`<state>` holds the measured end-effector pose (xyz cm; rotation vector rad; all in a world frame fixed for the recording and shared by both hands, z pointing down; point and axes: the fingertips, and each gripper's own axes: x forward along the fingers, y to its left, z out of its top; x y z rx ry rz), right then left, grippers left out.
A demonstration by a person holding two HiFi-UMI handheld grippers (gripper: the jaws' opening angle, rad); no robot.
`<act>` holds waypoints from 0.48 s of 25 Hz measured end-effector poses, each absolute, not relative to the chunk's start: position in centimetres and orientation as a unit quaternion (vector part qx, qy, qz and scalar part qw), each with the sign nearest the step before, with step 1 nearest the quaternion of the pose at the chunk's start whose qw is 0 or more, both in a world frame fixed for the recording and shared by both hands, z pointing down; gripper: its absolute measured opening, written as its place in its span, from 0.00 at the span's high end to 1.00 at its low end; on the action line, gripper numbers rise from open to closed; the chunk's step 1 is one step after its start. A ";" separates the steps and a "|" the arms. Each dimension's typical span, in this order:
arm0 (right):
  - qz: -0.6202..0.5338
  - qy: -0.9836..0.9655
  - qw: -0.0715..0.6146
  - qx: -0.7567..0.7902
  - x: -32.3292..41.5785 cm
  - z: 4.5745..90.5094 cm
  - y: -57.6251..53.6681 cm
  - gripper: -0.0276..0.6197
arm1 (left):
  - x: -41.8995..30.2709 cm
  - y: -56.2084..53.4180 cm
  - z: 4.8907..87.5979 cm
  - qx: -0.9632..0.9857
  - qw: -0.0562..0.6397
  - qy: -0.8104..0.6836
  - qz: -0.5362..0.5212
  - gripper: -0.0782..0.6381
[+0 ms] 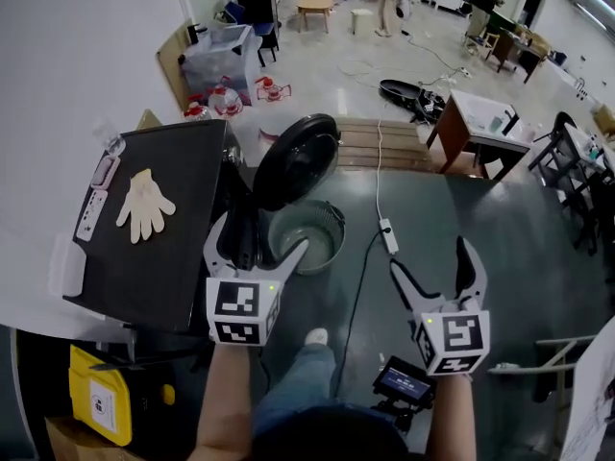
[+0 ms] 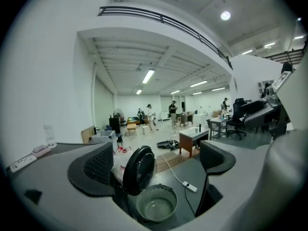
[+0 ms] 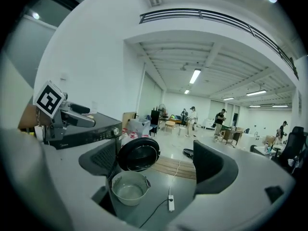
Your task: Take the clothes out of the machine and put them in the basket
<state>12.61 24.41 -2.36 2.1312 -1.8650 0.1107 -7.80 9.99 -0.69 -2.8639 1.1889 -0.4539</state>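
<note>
- While no clothes show in any view, they presumably sit in the drum of the machine [image 1: 178, 262], whose mouth is hidden behind its round door [image 1: 296, 159]; whether anything is inside cannot be told.
- The basket [image 1: 309, 243] stands on the floor just in front of the machine, below the swung-out door, and its bottom is bare.
- By that evidence the task is barely begun: the door is already open and the basket is in place, but no garment has been lifted out or dropped in, so all the reaching, pulling and placing seems left to do.
- The left tongs [image 1: 261, 233] hang above the basket's near rim, spread wide with nothing between them; their own view looks past the open tongs [image 2: 156, 162] at door [image 2: 138, 170] and basket [image 2: 156, 203].
- The right tongs [image 1: 430, 255] are held further right over the dark floor, also wide open and empty; their own view confirms the gap [image 3: 159, 161].
- Only the head view shows the machine's flat top, where a pale glove [image 1: 144, 205] lies.
- Only the right gripper view shows the machine's control panel [image 3: 91, 129] from the front.
- A white power strip [image 1: 388, 235] with its cable lies on the floor just right of the basket, and the cable could snag a foot or a trailing garment.
</note>
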 end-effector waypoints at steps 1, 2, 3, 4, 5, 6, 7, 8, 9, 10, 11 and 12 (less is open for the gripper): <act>0.044 -0.649 0.154 0.744 13.3 -2.1 22.9 0.18 | -7.2 8.5 -0.4 -0.914 0.001 0.379 -0.146 0.10; 0.050 -0.649 0.153 0.744 14.0 -1.8 21.4 0.18 | -6.6 7.0 -0.2 -0.913 -0.002 0.380 -0.147 0.10; 0.056 -0.649 0.152 0.743 14.6 -1.6 20.1 0.18 | -6.1 5.6 0.1 -0.913 -0.006 0.380 -0.148 0.10; 0.062 -0.649 0.151 0.743 15.0 -1.4 18.8 0.18 | -5.7 4.4 0.4 -0.912 -0.011 0.382 -0.149 0.10; 0.068 -0.650 0.151 0.742 15.5 -1.1 17.7 0.18 | -5.5 3.2 0.8 -0.911 -0.016 0.383 -0.151 0.10; 0.072 -0.649 0.153 0.742 15.8 -0.7 16.7 0.18 | -5.3 2.2 1.2 -0.910 -0.021 0.384 -0.152 0.10; 0.076 -0.649 0.157 0.741 16.1 -0.4 15.8 0.18 | -5.1 1.3 1.5 -0.910 -0.025 0.385 -0.153 0.10; 0.079 -0.648 0.161 0.740 16.4 0.0 15.0 0.18 | -5.0 0.6 1.9 -0.909 -0.028 0.387 -0.156 0.10; 0.081 -0.649 0.163 0.739 16.6 0.2 14.3 0.18 | -5.0 -0.1 2.2 -0.907 -0.028 0.388 -0.159 0.10; 0.083 -0.650 0.163 0.737 16.7 0.3 13.5 0.18 | -5.1 -0.7 2.5 -0.906 -0.027 0.390 -0.162 0.10; 0.085 -0.652 0.162 0.736 16.7 0.4 12.9 0.18 | -5.2 -1.3 2.8 -0.905 -0.026 0.392 -0.165 0.10; 0.086 -0.654 0.161 0.734 16.6 0.5 12.3 0.18 | -5.3 -1.7 3.1 -0.903 -0.027 0.394 -0.167 0.10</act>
